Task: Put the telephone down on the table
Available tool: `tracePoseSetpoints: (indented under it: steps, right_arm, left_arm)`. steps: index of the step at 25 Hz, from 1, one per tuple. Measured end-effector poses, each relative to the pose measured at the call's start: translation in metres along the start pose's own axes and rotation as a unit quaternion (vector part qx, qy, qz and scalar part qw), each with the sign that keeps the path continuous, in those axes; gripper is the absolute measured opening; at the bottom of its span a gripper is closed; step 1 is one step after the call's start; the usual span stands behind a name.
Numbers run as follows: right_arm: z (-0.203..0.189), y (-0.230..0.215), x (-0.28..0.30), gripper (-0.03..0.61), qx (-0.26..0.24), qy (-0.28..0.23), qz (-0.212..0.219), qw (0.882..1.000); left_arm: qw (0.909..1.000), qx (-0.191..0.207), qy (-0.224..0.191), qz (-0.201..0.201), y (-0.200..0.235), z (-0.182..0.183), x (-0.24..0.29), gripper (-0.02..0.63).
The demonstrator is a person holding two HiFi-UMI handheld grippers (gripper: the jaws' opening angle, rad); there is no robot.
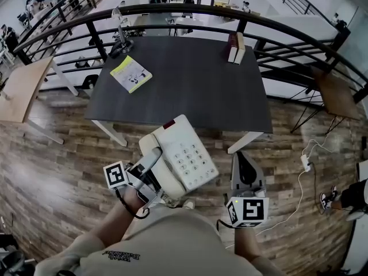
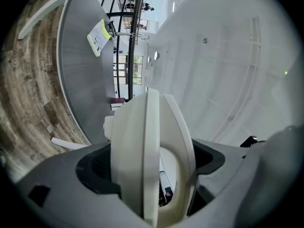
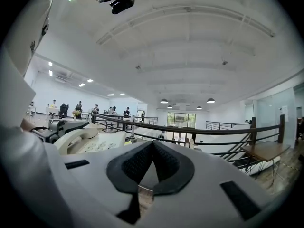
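A white desk telephone [image 1: 179,156] with keypad and handset [image 1: 150,157] hangs in the air over the wood floor, just short of the dark table [image 1: 190,79]. My left gripper [image 1: 150,180] is shut on its near left end. In the left gripper view the telephone [image 2: 142,151] stands edge-on between the wide-set jaws of that gripper [image 2: 152,175], with the table [image 2: 76,70] beyond. My right gripper [image 1: 244,164] hovers to the right of the phone, shut and empty. In the right gripper view its pads [image 3: 151,167] meet, and the telephone [image 3: 90,141] shows at the left.
A yellow booklet [image 1: 131,73] lies at the table's far left beside a black desk lamp [image 1: 121,39]. Two books [image 1: 236,48] stand at the far right edge. A black railing [image 1: 172,10] runs behind. A white power strip and cable [image 1: 306,163] lie on the floor at right.
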State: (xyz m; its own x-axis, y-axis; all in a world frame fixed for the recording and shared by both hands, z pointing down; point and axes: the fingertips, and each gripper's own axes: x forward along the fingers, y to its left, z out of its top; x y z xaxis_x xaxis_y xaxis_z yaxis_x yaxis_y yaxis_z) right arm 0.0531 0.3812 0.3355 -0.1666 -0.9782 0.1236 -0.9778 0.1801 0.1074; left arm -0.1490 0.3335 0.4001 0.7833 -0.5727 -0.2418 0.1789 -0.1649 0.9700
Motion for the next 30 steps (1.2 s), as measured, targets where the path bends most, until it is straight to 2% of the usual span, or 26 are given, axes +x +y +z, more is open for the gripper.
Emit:
tracePoseSetpoints:
  steps: [20, 25, 30]
  right_arm:
    - [-0.021, -0.056, -0.011, 0.003, 0.011, -0.009, 0.021, 1.000]
    - [-0.026, -0.065, 0.004, 0.003, 0.011, -0.007, 0.027, 1.000]
    - [-0.032, -0.073, 0.033, 0.002, 0.002, -0.010, 0.030, 1.000]
  left_arm:
    - [0.9993, 0.019, -0.029, 0.014, 0.009, -0.034, 0.031, 0.457]
    - [0.9991, 0.021, -0.033, 0.014, 0.018, -0.027, 0.043, 0.457]
    - [0.9992, 0.023, -0.030, 0.009, 0.032, -0.005, 0.063, 0.457]
